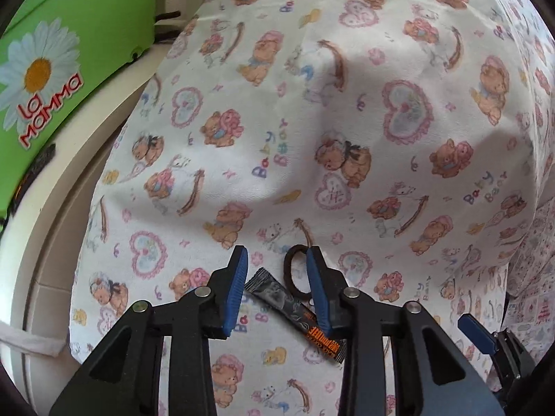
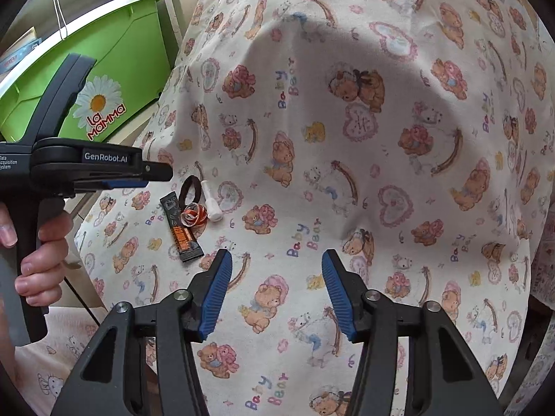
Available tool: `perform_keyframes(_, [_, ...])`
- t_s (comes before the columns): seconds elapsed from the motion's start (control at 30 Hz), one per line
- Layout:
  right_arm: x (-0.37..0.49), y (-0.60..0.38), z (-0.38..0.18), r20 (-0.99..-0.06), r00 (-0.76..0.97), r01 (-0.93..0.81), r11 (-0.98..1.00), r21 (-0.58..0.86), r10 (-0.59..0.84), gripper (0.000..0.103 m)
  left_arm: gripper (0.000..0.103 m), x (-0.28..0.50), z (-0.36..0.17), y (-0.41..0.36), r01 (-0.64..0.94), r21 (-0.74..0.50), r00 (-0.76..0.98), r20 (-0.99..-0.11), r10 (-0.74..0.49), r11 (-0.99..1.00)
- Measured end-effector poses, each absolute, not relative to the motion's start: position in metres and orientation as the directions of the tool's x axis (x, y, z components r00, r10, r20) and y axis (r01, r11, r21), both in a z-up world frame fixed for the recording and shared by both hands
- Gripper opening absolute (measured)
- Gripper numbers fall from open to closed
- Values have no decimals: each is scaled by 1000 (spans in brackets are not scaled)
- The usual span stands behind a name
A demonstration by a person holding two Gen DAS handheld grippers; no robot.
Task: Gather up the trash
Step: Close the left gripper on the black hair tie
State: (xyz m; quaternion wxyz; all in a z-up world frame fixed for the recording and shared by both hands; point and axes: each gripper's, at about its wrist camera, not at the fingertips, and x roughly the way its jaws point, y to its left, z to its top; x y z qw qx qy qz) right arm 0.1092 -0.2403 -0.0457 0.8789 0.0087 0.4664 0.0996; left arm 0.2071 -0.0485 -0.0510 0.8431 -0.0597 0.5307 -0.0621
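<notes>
Trash: a black coffee sachet [image 1: 295, 313], a curled orange-and-white wrapper scrap [image 2: 195, 215] and a small white plastic piece [image 2: 211, 202] lie clustered with a dark hair tie [image 1: 295, 270] on the teddy-print sheet [image 1: 312, 121] of the bed, close to its left edge.

Left tool [image 1: 277, 289]: lowered over that cluster, jaws part-closed. The sachet runs diagonally between the two blue pads; the right pad overlaps its printed end and the hair-tie loop, the left pad stands just beside its other end. Whether the pads already press on it, cannot tell. A hand [image 2: 38, 263] grips the handle of this tool.

Right tool [image 2: 275, 289]: unclenched, nothing between the pads, hanging over bare sheet well to the right of the cluster.

Beyond the left edge: a green tub [image 2: 114, 62] with a daisy and "La Mamma" lettering. Possibly the receptacle, but that is a guess.

Progress: early, by my reading. No item lifted, none seen collected. First pick (sachet) under way; scrap and white piece remain. Hair tie may not count as trash.
</notes>
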Motion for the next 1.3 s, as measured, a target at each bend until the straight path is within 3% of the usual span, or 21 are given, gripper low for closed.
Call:
perform_keyframes(0.37, [108,-248,-47,-824,544,-151,985,89,158,52,22,217,-77,-61,31,-160,362,-918,-160,987])
perform_keyframes(0.4, [108,-248,-47,-825,542,-150,985,89,158,52,16,217,-78,-62,36,-160,358,-920,-163,986])
perform_keyframes(0.43, [108,-248,-48,-826,541,-148,985,90,157,52,2,223,-81,-59,43,-170,339,-924,-175,984])
perform_keyframes(0.93, [107,-231,-50,-817,552,-190,979,70,166,52,2,185,-35,-53,84,-152,396,-902,-173,985])
perform_keyframes(1.17, [106,-213,-52,-803,541,-246,960,130,248,52,2,165,-9,-31,25,-43,502,-863,-50,999])
perform_keyframes(1.3, [107,-195,-53,-792,535,-283,945,161,295,52,2,166,6,-20,2,-117,521,-848,-101,993])
